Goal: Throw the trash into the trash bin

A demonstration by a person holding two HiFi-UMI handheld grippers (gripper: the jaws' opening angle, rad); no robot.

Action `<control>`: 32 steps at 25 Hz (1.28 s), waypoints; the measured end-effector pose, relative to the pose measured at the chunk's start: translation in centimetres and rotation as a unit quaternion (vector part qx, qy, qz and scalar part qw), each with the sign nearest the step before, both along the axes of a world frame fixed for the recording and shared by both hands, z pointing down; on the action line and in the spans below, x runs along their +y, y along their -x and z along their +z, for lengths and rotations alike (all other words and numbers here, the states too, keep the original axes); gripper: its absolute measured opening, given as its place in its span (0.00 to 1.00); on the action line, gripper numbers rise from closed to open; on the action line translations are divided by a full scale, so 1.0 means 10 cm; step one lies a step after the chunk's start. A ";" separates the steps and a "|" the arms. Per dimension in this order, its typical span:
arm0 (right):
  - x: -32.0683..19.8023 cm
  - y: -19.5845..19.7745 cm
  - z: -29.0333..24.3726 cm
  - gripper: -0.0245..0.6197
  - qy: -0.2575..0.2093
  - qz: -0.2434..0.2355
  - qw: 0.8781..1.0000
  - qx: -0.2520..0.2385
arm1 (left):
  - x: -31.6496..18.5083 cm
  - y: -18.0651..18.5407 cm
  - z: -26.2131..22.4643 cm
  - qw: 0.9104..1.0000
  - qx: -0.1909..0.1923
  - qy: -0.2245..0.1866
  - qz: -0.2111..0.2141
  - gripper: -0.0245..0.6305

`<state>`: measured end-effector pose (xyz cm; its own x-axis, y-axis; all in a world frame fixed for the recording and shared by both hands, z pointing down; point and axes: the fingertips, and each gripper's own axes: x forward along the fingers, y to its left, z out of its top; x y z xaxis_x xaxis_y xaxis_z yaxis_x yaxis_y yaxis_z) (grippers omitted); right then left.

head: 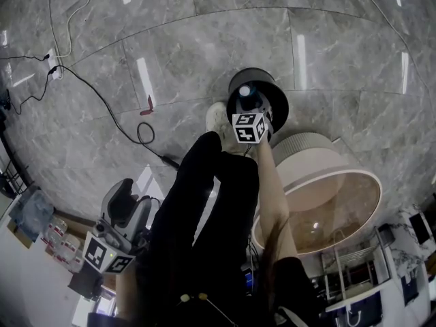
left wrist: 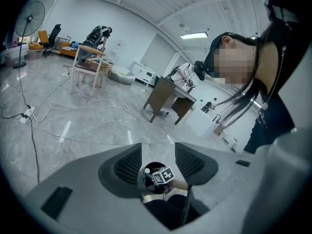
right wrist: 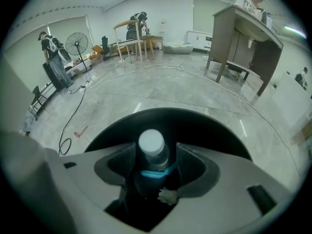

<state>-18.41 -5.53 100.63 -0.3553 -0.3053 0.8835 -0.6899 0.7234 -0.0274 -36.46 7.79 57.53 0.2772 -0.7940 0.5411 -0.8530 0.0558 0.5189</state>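
The black round trash bin stands on the grey marble floor. My right gripper points steeply down over its mouth. A clear plastic bottle with a white cap and a blue label sits between the jaws, above the bin's dark inside. The pads stand a little wider than the bottle, so the right gripper is open. A small pale crumpled scrap shows just below the bottle. My left gripper hangs low at the left, open and empty. Through its gap the bin appears.
A round beige table stands right beside the bin. My own black-trousered leg and white shoe are next to it. A black cable and a small red object lie on the floor to the left. Desks, chairs and a fan stand farther off.
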 end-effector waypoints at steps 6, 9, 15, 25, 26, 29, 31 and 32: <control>-0.03 -0.07 -0.19 0.46 -0.003 0.015 1.000 0.000 | -0.05 -0.02 -0.15 1.000 0.005 0.003 0.009 0.37; -0.04 -0.12 -0.39 0.45 -0.008 0.022 1.000 0.001 | -0.09 -0.03 -0.29 1.000 0.008 0.001 0.013 0.37; -0.11 -0.25 -1.40 0.44 -0.048 0.064 0.996 -0.028 | -0.24 -0.21 -0.78 0.998 0.030 -0.018 0.052 0.37; 0.00 -0.94 -3.88 0.39 -0.180 0.196 0.959 -0.093 | -0.58 -0.90 -1.89 0.978 0.078 -0.097 0.167 0.36; 0.06 -1.03 -4.11 0.38 -0.194 0.208 0.954 -0.098 | -0.59 -0.99 -1.99 0.975 0.082 -0.105 0.180 0.36; 0.26 -1.33 -4.69 0.33 -0.231 0.246 0.936 -0.101 | -0.62 -1.29 -2.29 0.963 0.097 -0.127 0.216 0.36; 0.40 -1.53 -5.01 0.28 -0.256 0.276 0.921 -0.098 | -0.62 -1.49 -2.45 0.955 0.106 -0.136 0.242 0.36; 0.47 -1.63 -5.17 0.24 -0.269 0.291 0.913 -0.097 | -0.62 -1.58 -2.52 0.950 0.110 -0.140 0.256 0.36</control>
<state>-2.12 -0.82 48.89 -0.1274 -0.8633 0.4884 -0.9818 0.1796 0.0615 -20.63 1.57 32.29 0.7480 -0.6283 0.2136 -0.6006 -0.5039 0.6208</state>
